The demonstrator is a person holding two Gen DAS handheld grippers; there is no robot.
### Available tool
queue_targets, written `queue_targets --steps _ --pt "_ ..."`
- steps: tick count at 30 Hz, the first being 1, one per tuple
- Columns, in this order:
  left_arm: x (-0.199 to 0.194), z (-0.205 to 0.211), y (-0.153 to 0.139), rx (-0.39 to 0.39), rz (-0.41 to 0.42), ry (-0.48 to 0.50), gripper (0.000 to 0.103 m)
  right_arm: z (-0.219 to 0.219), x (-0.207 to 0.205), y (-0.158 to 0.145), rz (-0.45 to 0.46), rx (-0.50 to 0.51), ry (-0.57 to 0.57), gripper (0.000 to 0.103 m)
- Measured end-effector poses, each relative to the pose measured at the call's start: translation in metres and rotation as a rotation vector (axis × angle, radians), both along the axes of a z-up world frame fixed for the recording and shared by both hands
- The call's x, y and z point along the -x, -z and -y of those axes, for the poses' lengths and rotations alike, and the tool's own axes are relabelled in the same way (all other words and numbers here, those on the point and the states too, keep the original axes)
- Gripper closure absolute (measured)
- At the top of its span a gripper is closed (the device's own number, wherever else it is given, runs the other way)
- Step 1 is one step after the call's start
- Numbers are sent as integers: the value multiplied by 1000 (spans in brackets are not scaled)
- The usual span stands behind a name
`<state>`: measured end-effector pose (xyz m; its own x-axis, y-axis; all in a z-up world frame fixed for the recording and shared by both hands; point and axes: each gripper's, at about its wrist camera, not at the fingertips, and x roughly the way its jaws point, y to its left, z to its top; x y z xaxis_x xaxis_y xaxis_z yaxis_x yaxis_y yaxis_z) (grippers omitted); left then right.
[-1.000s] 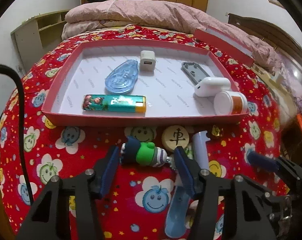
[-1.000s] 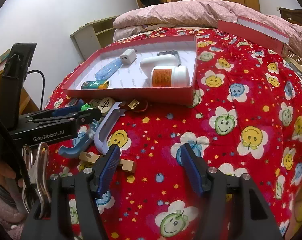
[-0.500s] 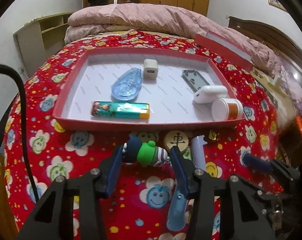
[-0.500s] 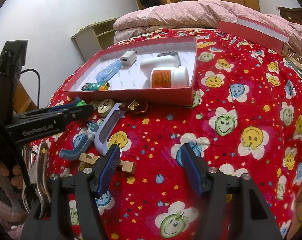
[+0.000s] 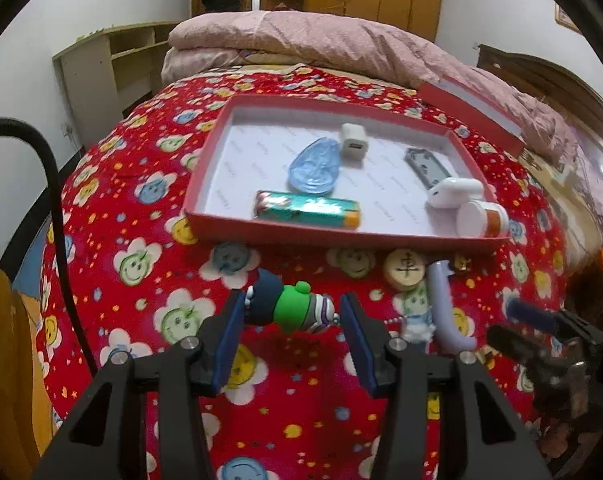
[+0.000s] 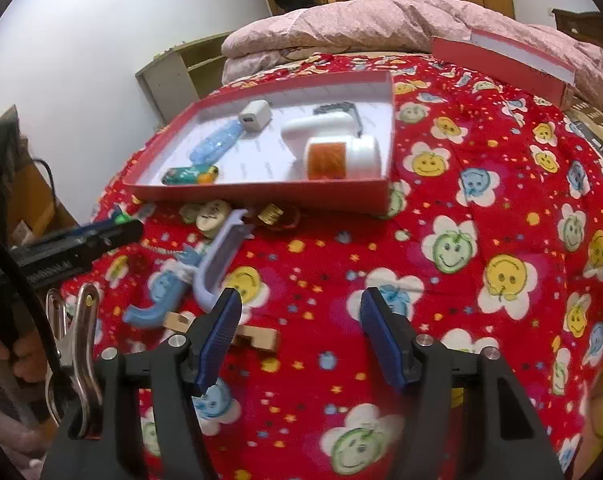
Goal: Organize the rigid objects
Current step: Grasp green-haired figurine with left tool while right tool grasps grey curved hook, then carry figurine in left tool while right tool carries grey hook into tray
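Note:
My left gripper (image 5: 291, 328) is shut on a small toy figure (image 5: 289, 308) with a dark blue head and a green body, held lying sideways just above the bedspread; a bead chain trails from its right end. Beyond it lies the red box (image 5: 341, 237), holding a teal lighter (image 5: 307, 208), a blue teardrop piece (image 5: 315, 164), a white charger (image 5: 353, 144), a grey part (image 5: 427, 166), a white case (image 5: 455, 192) and a white jar (image 5: 481, 220). My right gripper (image 6: 301, 332) stands open over the bedspread with nothing between its fingers.
Loose on the spread in front of the box lie a wooden chess disc (image 5: 404, 270), a lilac curved piece (image 6: 221, 256), a blue curved piece (image 6: 157, 308), a wooden block (image 6: 257, 336) and a gold trinket (image 6: 271, 214). The box lid (image 6: 501, 56) lies far right.
The left jaws narrowed onto the toy figure, then the gripper rose and drew back with it, so the box looks smaller and farther. The right gripper stayed still.

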<state>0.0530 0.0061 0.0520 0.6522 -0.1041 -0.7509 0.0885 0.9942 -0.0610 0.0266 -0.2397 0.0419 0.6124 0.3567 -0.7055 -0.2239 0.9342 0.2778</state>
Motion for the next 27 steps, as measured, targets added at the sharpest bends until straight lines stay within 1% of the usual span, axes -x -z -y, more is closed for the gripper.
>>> queue_targets --steps 3,4,6,7,9,12,17,21,23,27 --pt "0 -8 3 3 -2 -19 52 -8 3 -10 34 8 -25 39" --pt "-1 -10 5 -12 -6 -31 52 -11 4 -13 45 9 -37 39" --pt "-2 -16 7 -23 -9 -50 52 -18 6 -16 63 6 -74 43" --pt "-2 -19 7 -16 -8 -58 52 -22 6 -15 62 8 -90 45" --pt "0 -26 7 6 -9 -69 52 -31 3 -12 42 27 -123 53" --pt "0 -33 7 14 -5 -78 52 -42 -1 -10 26 44 -146 58" --pt "0 -36 9 29 -4 -79 52 -51 -6 -5 10 80 -159 64" --pt "-1 -33 10 33 -11 -68 52 -54 -9 1 -19 52 -180 65" --pt "-1 -29 11 29 -11 -56 52 -57 -11 3 -18 68 -178 65" --pt "-1 -23 10 24 -10 -35 52 -58 -14 3 -8 98 -163 79"
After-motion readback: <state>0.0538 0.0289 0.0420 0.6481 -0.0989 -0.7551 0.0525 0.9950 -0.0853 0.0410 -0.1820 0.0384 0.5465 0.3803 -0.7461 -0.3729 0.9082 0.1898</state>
